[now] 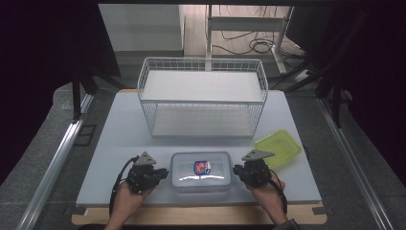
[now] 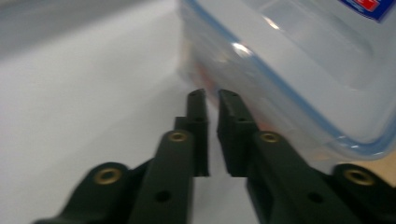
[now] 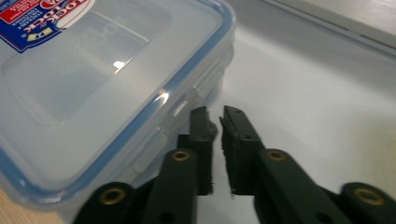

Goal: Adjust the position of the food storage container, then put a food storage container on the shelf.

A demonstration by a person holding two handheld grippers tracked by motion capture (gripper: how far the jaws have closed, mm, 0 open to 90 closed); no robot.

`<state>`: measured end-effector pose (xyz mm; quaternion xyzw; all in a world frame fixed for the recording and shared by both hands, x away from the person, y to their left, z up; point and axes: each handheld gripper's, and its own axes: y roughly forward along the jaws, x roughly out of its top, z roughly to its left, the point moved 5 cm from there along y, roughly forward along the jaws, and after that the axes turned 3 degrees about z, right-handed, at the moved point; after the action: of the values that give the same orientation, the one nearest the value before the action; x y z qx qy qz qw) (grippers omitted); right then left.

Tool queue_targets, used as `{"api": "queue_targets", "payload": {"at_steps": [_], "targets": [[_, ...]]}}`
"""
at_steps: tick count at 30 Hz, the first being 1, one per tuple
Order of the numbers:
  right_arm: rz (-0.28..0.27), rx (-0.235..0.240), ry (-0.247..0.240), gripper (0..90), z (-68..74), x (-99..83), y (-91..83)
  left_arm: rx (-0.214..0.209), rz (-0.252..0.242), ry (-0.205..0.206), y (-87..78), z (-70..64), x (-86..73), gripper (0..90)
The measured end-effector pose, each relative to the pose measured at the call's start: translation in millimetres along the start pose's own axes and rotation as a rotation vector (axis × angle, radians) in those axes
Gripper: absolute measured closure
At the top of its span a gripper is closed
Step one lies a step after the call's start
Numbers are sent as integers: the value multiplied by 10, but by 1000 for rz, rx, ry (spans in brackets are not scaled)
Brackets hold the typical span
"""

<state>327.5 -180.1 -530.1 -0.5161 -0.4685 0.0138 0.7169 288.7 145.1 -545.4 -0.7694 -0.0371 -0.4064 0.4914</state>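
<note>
High view: the clear lidded container (image 1: 201, 171) sits on the tabletop (image 1: 119, 143) right between the two sets of fingers, the left gripper (image 1: 162, 173) at one short end and the right gripper (image 1: 237, 171) at the other. They look set to work both ends at once, probably the side clasps.
Behind the fingers: a white wire basket (image 1: 202, 97) stands well beyond the container, and a green lid (image 1: 278, 147) lies just past the right gripper, out of the way.
Left gripper view: the left gripper (image 2: 211, 95) has its fingers (image 2: 197, 126) nearly pressed together, a thin slit between them and nothing pinched. The container's wall (image 2: 261, 70) lies just ahead and to the right of the tips; I cannot tell if they touch it.
Right gripper view: the right gripper (image 3: 214, 113) shows the same, fingers (image 3: 201, 140) almost closed on nothing. The side clasp (image 3: 196, 100) of the container sits just ahead and left of the tips, so a narrow tip to pry or press that flap seems the idea.
Label: the red and blue sticker (image 3: 44, 16) on the container's lid faces up, far left of these fingers.
</note>
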Motion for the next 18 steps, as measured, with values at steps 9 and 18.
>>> {"api": "queue_targets", "payload": {"at_steps": [9,18], "targets": [[-31,-13,-8,556,-58,-31,-133,0,-38,-36,-68,131,-67,379],[-68,-6,0,326,-121,-36,-205,-30,-82,-11,-110,142,-153,153]]}}
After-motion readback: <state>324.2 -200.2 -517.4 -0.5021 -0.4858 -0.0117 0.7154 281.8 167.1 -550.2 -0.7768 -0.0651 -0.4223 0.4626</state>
